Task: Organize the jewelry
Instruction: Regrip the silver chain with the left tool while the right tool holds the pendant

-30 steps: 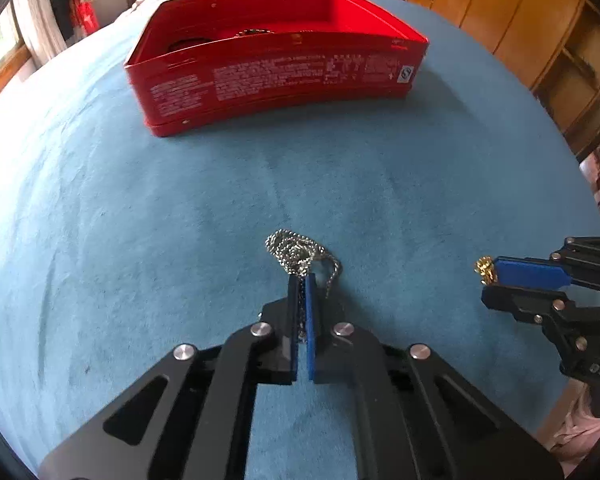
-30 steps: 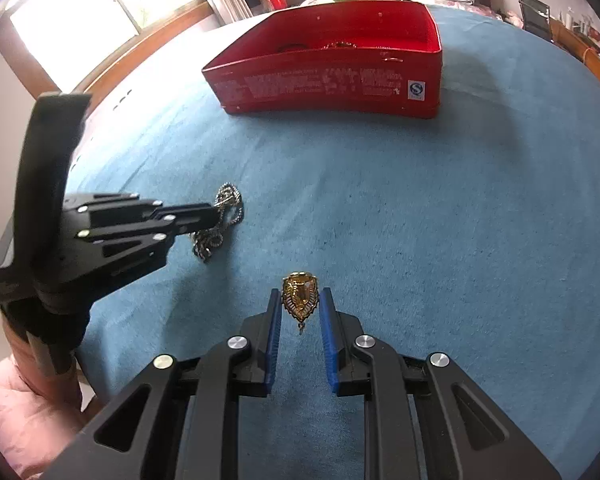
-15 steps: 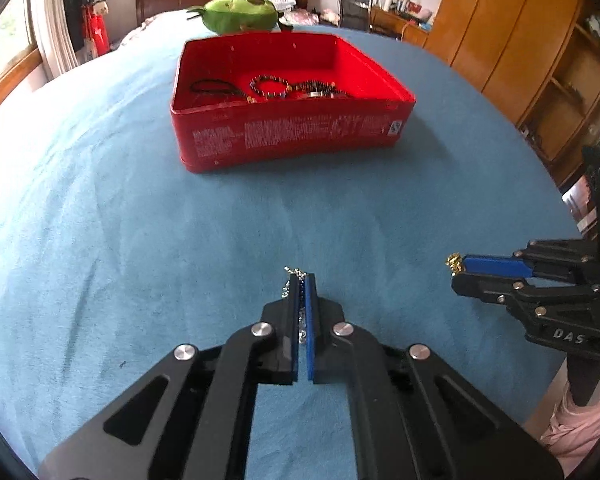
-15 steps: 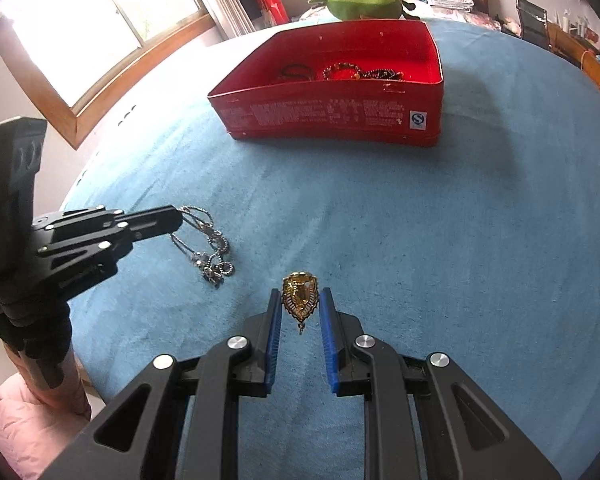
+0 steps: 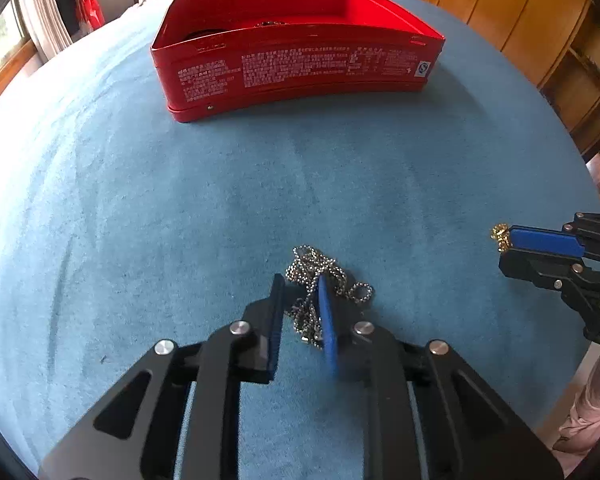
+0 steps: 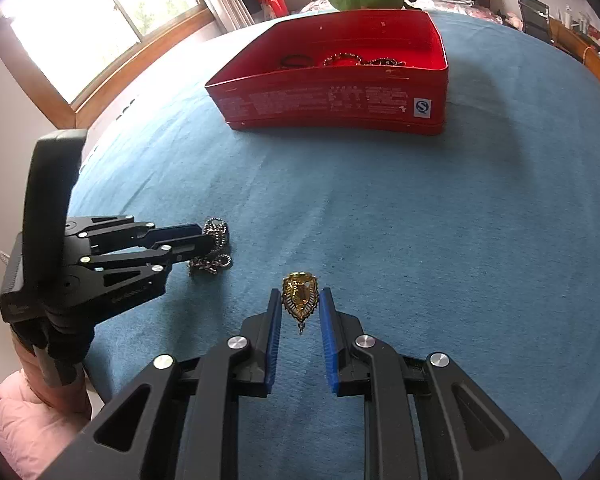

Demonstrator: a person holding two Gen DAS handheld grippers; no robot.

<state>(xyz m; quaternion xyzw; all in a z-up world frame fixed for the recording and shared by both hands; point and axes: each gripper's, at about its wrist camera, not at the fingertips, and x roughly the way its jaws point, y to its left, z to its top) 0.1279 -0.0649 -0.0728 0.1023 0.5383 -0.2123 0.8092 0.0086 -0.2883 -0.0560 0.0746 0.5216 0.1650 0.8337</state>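
Jewelry sits low in both frames. At lower centre of your left view, a heaped silver ball-chain necklace [image 5: 320, 280] lies on the blue cloth [image 5: 140, 220] between your left gripper [image 5: 300, 312]'s parted fingers. It looks limp and slippery; pinch the thick bunch. At lower centre of your right view, your right gripper [image 6: 300, 312] clamps a stiff gold shield-shaped pendant [image 6: 299, 295] by its edges. Farther up, the open red tin [image 6: 340, 100] holds bracelets.

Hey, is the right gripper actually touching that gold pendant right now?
Touching. In the right wrist view the gold pendant hangs clear of the blue cloth, pinched between the blue pads of the right gripper, no gap either side.
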